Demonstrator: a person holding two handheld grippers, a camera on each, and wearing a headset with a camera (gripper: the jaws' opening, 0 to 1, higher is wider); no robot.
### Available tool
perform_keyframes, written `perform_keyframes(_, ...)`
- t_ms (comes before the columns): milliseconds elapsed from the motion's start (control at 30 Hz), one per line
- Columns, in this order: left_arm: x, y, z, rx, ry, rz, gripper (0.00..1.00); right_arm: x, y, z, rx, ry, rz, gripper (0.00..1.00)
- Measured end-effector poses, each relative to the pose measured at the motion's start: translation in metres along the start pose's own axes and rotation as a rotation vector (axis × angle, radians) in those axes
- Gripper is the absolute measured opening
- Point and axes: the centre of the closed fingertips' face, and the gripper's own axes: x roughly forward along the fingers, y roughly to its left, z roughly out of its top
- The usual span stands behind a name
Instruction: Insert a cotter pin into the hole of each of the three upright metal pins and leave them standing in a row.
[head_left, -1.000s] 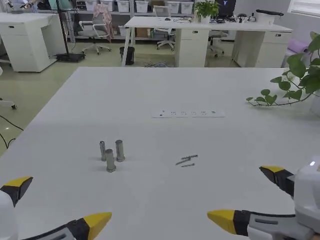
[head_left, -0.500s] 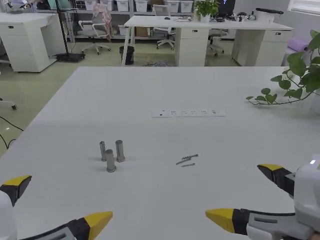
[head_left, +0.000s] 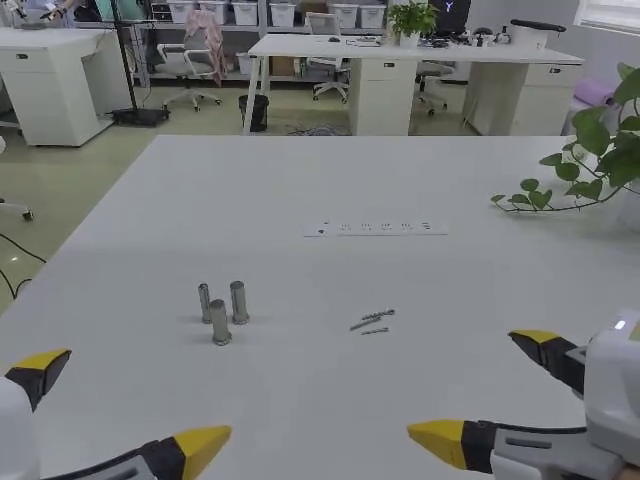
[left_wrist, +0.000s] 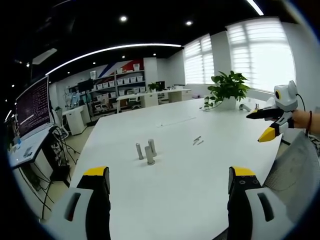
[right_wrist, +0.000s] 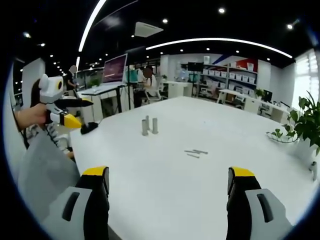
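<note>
Right gripper view: a person beyond the metal pins; left tongs and right tongs agape.

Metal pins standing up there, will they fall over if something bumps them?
Probably yes: the metal pins are tall and narrow, so a nudge could tip them. Being round, a fallen one would likely roll on the smooth table.

Head view: bright, even light, sharp throughout. White table evenly lit; metal pins throw only faint, short shadows. Left gripper view: window blown out to white, daylight from that side. Right gripper view: strip light and spot lamps glare against a dark ceiling. Both gripper views bend straight lines strongly toward the edges.
</note>
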Motion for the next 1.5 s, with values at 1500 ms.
perform_keyframes(1500,0.025,0.040,0.018,-0.007,-0.030,0.013,0.67,0.010,0.010,0.008,-0.004,-0.035,0.052,0.83)
